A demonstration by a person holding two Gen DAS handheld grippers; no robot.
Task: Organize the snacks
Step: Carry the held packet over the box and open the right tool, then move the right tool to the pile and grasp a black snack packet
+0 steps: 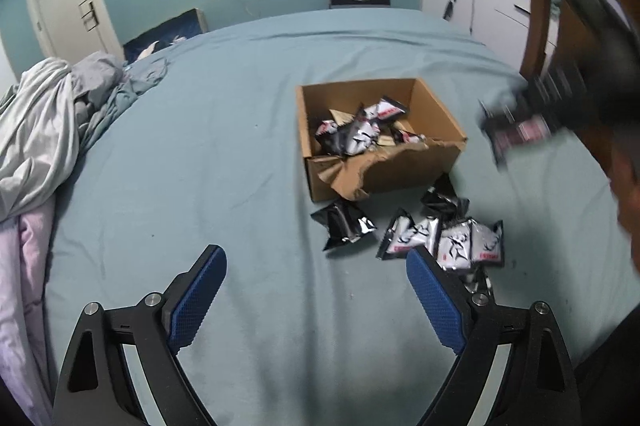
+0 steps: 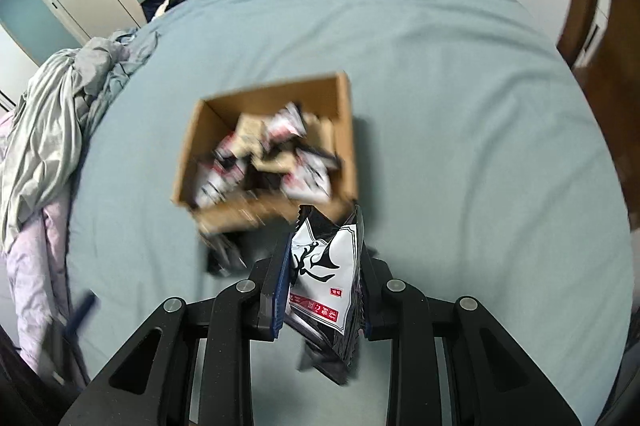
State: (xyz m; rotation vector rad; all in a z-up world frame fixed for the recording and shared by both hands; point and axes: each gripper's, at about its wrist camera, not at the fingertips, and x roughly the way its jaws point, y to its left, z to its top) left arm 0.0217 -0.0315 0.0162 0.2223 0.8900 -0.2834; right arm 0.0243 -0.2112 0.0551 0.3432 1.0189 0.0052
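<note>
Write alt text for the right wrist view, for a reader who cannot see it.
The right gripper clamps a black-and-white snack packet between its fingers, above a blue-green bedsheet. Beyond it stands an open cardboard box, blurred, holding more packets. Crumpled bedding lies at the left edge.

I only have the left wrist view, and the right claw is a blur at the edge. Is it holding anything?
Observer: Yes, the right claw is shut on one snack packet.
Operator: Which side faces the camera?
Observer: Its white printed face, red label toward the bottom.
Operator: Where is the box from there?
Observer: The cardboard box lies just ahead, beyond the packet's top edge.
</note>
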